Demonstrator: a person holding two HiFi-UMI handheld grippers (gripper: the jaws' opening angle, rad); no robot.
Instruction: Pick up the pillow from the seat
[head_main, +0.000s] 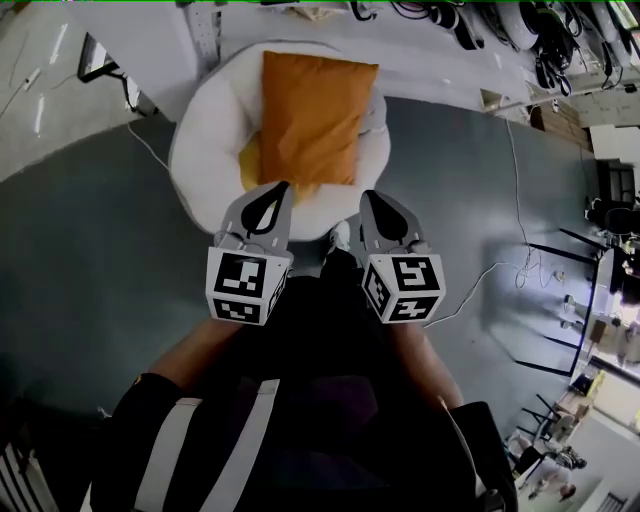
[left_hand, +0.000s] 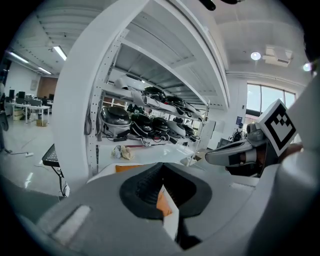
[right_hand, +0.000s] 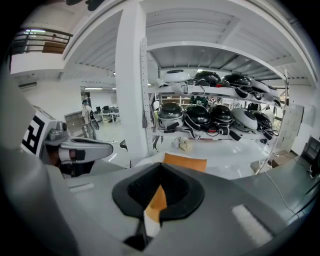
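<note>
— Where's the pillow (head_main: 312, 115) sitting?

— On the round white seat (head_main: 205, 130), lying flat. It is just ahead of both sets of fingertips and roughly centred between them. A yellow patch shows under the corner nearest the left fingers.

— And the left gripper (head_main: 278, 190)?

— Its fingers are pressed together with nothing caught in them. From the head view the tips sit over the seat's near rim, short of the pillow. I can't say whether they touch the rim.

— The right gripper (head_main: 368, 197)?

— It's the same: jaws closed tip to tip and empty, beside the left one and angled down toward the seat. In each gripper view a sliver of orange shows through the gap behind the closed tips, but that is the pillow farther on, not something being held.

— Anything past the pillow?

— A white shelf (right_hand: 150, 100) carrying a row of helmets (right_hand: 215, 115), well beyond the fingertips. Grey floor (head_main: 90, 240) lies on either side.
</note>
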